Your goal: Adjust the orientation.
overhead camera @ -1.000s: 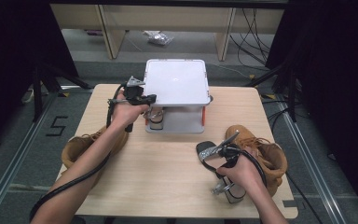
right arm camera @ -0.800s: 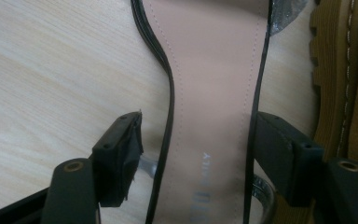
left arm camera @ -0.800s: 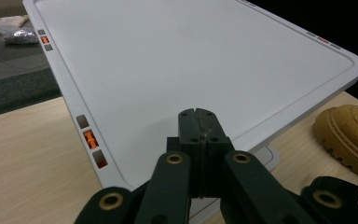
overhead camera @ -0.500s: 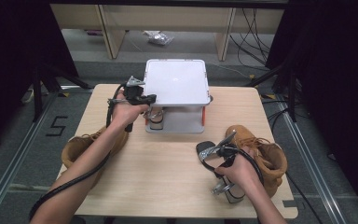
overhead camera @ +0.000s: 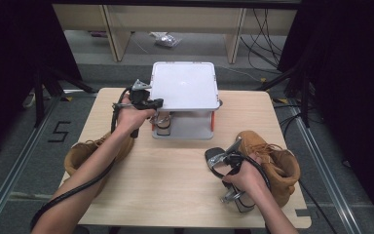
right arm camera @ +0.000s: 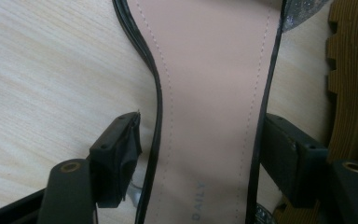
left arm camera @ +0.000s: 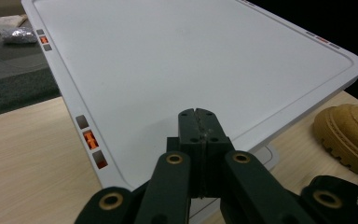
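Right gripper view: the right gripper (right arm camera: 200,163) has its jaws set apart on either side of a sandal (right arm camera: 209,93) — pink insole, black edge. The right pad looks to be at the sole's edge; the left pad stands a little clear, so not clamped as far as I can tell.
Sandal, place: flat on the table (overhead camera: 175,185) at the near right, just beside the tan boot (overhead camera: 272,156) whose lugged sole runs along its side. In the high view its dark front end (overhead camera: 214,157) shows ahead of the right hand (overhead camera: 246,176).
Sandal, handling: judged light — thin, flat sole, stiff enough across the waist to take a pinch without folding. The insole looks smooth and may slip under hard pads. A glittery strap at the far end is likely floppy; a poor hold.
Where to grip: across the narrow waist of the sole, edge to edge, where the jaws now stand. A lift from there may tip toward the heavier end.
Left gripper: jaws together on nothing (left arm camera: 198,122), held over the near edge of the white rack (left arm camera: 191,60) at the back of the table.
Second boot: lies at the near left (overhead camera: 85,153), partly under the left forearm.
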